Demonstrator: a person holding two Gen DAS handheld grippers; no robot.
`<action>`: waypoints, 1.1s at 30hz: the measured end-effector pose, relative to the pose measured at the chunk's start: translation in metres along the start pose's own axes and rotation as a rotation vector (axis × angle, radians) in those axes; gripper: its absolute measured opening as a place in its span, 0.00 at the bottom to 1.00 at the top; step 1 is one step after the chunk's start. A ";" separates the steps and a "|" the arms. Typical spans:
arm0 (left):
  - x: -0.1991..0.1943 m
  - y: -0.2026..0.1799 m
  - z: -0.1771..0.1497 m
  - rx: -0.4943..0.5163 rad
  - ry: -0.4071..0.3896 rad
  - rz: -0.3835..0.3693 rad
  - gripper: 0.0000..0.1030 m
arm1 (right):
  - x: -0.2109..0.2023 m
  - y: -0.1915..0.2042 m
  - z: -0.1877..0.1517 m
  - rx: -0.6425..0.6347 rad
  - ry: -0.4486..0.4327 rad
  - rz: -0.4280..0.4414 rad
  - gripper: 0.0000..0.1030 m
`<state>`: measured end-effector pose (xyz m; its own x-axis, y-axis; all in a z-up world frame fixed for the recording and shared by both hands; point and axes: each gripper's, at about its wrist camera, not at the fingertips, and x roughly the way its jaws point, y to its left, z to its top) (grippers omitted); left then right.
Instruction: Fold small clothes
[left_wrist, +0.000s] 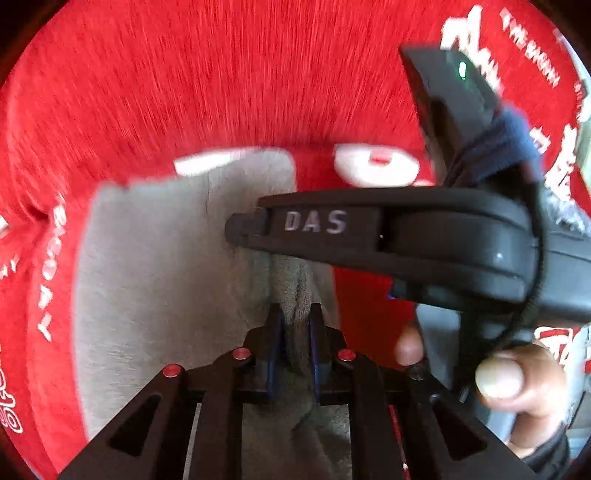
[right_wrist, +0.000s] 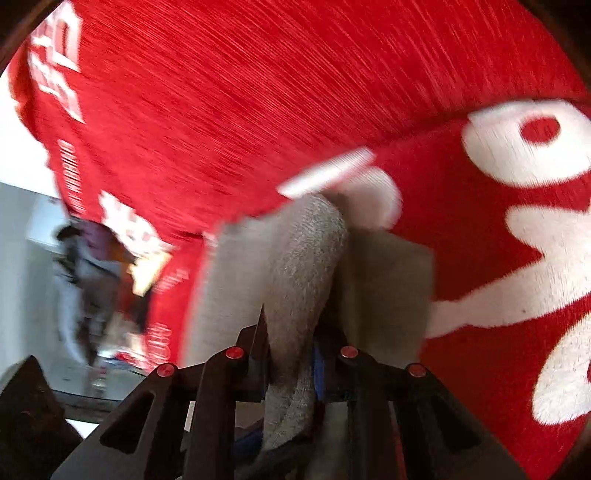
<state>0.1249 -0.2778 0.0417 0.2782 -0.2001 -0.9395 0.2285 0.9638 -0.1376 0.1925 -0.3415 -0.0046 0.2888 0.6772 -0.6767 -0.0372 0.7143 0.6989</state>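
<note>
Left gripper (left_wrist: 295, 325) jaws were clenched on a gray knit cloth (left_wrist: 166, 266) lying over the red printed tabletop cover (left_wrist: 221, 74); right gripper (right_wrist: 291, 343) jaws likewise pinched its bunched edge. Risk: uneven pulling could slip the fabric free. Long axis appeared to run away from the cameras, blurred.

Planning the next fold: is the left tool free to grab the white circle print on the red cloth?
Probably not: the left tool is shut on the grey knitted cloth, and the right tool crosses its path to the white circle print.
</note>
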 end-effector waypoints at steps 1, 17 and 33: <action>0.001 0.004 -0.002 -0.010 -0.008 -0.023 0.16 | 0.004 -0.003 -0.001 0.010 -0.002 0.002 0.27; -0.098 0.106 -0.128 0.055 -0.188 0.008 0.99 | -0.112 0.027 -0.123 -0.087 -0.206 -0.046 0.66; -0.077 0.179 -0.119 -0.164 -0.212 0.031 0.76 | -0.089 0.069 -0.163 -0.130 -0.186 -0.116 0.15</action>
<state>0.0330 -0.0691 0.0518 0.4762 -0.1856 -0.8596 0.0677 0.9823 -0.1746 0.0082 -0.3240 0.0663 0.4692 0.5538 -0.6879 -0.1126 0.8101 0.5754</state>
